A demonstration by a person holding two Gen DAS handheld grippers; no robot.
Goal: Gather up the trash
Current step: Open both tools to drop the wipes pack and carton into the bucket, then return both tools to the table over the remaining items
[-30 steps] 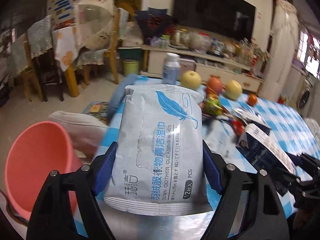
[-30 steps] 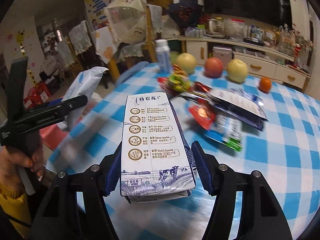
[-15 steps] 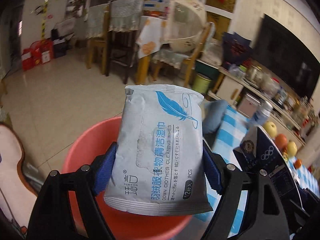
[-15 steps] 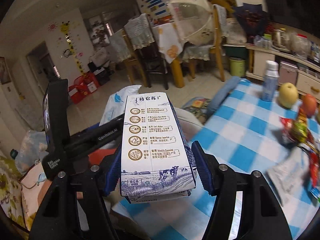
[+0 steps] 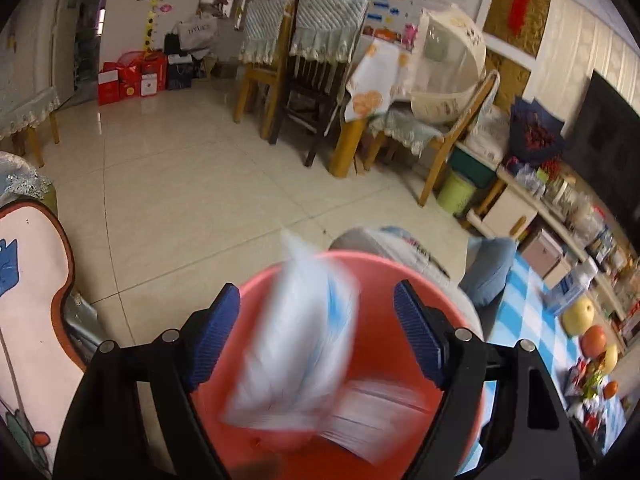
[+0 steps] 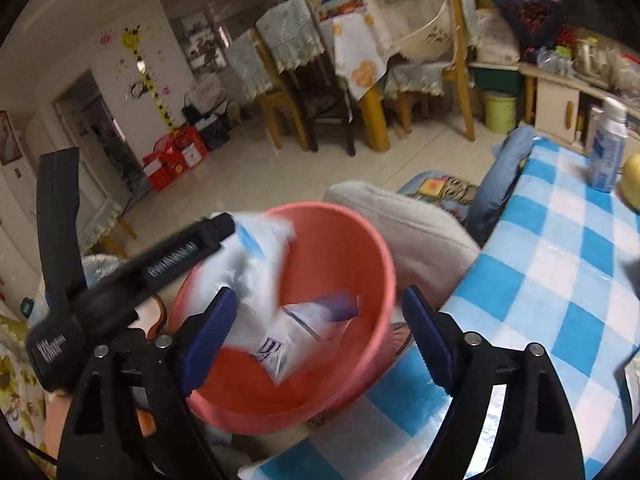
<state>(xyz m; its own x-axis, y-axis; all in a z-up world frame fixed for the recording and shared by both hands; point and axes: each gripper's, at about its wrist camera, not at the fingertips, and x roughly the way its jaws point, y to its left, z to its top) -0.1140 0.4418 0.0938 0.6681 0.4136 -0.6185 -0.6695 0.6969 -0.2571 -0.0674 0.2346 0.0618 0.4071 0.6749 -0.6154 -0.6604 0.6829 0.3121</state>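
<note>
Blue-padded right gripper (image 6: 316, 336) jaws just opened, gripping nothing; white-and-blue milk carton (image 6: 308, 332) dropping into round pink plastic basin (image 6: 376, 264). Left gripper (image 5: 316, 336) released too, white wipes pouch (image 5: 296, 344) falling in. Hold both over basin until items land.

Wooden chairs (image 5: 280, 80) w/ covers; red boxes (image 5: 132, 80) by wall; checked tablecloth (image 6: 560, 280).

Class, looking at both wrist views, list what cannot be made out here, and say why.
- Wipes pack, left wrist view: motion blur, its print is unreadable.
- Milk carton, right wrist view: blurred, partly behind the pack.
- Pink basin floor, both views: covered by the trash and gripper fingers.
</note>
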